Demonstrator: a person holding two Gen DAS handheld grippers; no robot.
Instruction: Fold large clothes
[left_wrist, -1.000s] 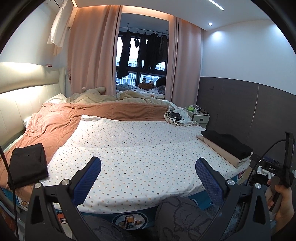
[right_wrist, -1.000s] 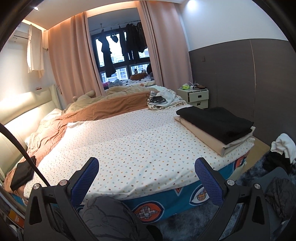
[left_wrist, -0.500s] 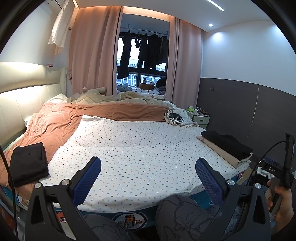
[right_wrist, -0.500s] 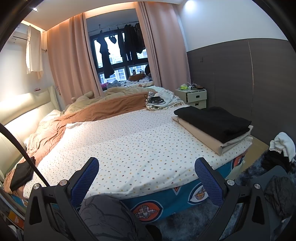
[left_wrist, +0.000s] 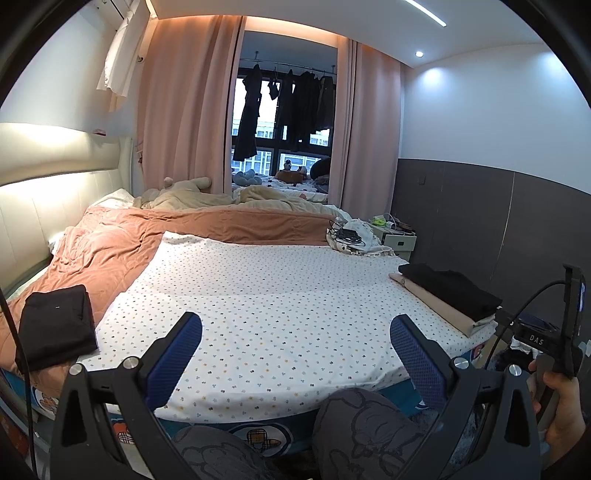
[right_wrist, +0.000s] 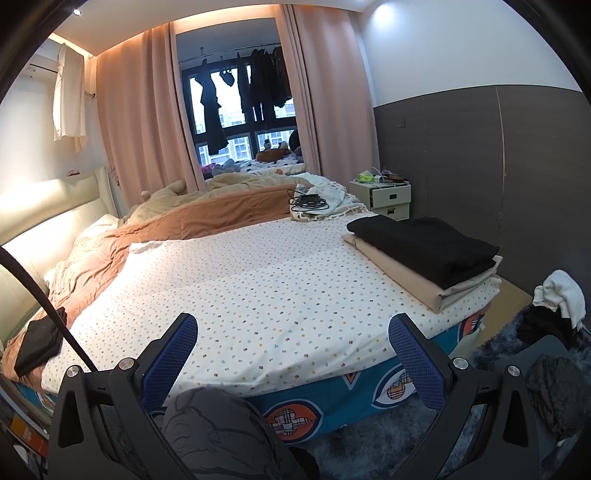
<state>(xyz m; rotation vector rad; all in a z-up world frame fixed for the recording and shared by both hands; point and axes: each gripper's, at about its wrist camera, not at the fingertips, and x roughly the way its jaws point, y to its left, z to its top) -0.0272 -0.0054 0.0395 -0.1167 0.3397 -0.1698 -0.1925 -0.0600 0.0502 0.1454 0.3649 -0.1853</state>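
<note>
Lying well beyond both grippers' spread, empty fingers (left_wrist: 183, 334), folded clothes (right_wrist: 424, 254) stay untouched.

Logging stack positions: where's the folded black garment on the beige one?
Both views: right edge of the bed, folded black garment atop the beige one, near the nightstand.

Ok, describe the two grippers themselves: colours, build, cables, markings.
Both match: the left gripper and right gripper have black angular frames with silver screws and blue textured pads. A black cable crosses the right view. In the left view, the right unit's handle reads "DAS", with a black cable attached.
</note>
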